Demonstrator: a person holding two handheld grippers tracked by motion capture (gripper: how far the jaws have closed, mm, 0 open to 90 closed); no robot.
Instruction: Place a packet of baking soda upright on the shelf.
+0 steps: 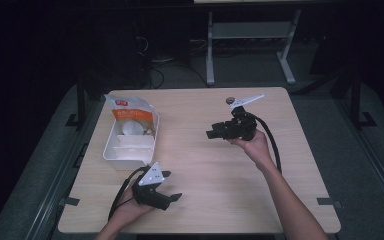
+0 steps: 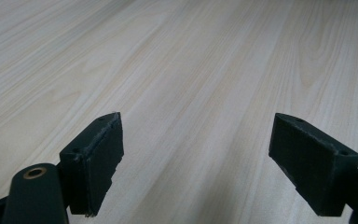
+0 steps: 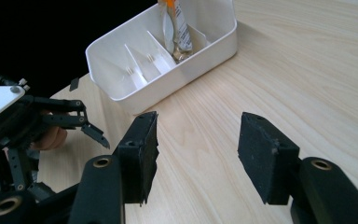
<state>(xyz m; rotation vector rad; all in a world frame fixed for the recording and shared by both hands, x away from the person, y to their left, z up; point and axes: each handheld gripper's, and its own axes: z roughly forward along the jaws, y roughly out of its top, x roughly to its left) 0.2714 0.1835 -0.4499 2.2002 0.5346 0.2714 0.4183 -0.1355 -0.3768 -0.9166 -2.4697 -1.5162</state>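
Note:
A white divided bin stands at the table's left side, with an orange-and-white pouch upright in its far compartment. My left gripper rests near the front edge, just in front of the bin, open and empty over bare wood. My right gripper is held right of centre, pointing left toward the bin, its jaws apart with nothing between them. The right gripper view takes in the bin, the pouch and the left gripper at its left.
The light wooden table has bare wood between the two grippers and across its right half. Behind the far edge a grey metal desk frame stands on a dark floor. The bin's two near compartments hold nothing.

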